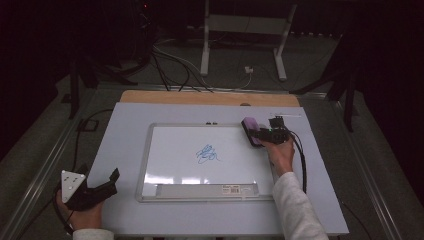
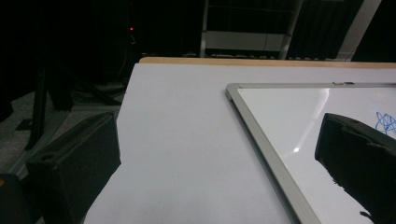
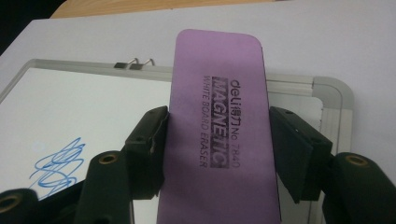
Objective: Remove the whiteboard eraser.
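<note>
Item: purple whiteboard eraser [image 3: 217,126], printed "MAGNETIC WHITE BOARD ERASER". It sits lengthwise between the jaws of the right gripper [image 1: 260,134], one jaw on each long edge, its far end running out ahead of the jaw tips. Both jaws look pressed to its sides, so I judge it gripped. It is held over the whiteboard's [image 1: 175,140] top corner, on the right gripper's own side.

Handling, by judgement: light, with a rigid plastic back and probably a soft felt face underneath. The back looks smooth, so the long edges are the sound place to take it, near mid-length as here. Being magnetic, it may tug toward the board when brought close.

Item: blue scribble [image 1: 207,154], near the middle of the whiteboard, off to the left of the right gripper and nearer the person than the eraser.

Item: left gripper [image 1: 102,186], jaws spread wide and holding nothing, resting off the board's left edge over the pale table covering [image 1: 125,125].
</note>
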{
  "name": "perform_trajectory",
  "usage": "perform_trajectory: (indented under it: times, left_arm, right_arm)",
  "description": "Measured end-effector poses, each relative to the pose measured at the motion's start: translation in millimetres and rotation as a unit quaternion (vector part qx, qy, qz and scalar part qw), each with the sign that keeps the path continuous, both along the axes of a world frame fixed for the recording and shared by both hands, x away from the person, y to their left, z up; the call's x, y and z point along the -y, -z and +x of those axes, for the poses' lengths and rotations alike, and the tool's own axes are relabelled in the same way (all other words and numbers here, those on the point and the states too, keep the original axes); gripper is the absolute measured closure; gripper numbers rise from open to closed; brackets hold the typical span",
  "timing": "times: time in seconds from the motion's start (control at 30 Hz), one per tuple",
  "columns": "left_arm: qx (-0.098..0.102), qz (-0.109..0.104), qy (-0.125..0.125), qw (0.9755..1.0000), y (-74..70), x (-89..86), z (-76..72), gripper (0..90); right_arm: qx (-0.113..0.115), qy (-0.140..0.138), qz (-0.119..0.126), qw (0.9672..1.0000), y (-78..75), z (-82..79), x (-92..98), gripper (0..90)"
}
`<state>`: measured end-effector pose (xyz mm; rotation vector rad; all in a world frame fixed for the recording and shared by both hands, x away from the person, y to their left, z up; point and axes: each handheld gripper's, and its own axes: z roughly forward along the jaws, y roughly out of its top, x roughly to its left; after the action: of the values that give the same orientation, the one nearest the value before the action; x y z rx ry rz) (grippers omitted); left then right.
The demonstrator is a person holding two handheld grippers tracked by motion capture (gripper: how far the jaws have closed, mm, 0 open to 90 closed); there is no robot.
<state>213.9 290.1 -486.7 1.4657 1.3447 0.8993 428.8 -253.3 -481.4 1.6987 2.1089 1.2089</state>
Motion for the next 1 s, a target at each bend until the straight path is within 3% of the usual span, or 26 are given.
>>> perform_trajectory:
  times: [0.5,1.0]
  left_arm:
    - [0.0,0.001,-0.001,1.0,-0.3,-0.9,-0.4,0.9]
    - [-0.001,0.002,-0.001,1.0,-0.1,-0.4,-0.5,0.9]
  right_arm:
    - [0.019,-0.032,-0.014,0.9992,-10.6,-6.1,-19.5,40.8]
    - [0.028,-0.062,-0.006,0.9977,-16.9,-11.9,-35.5,40.8]
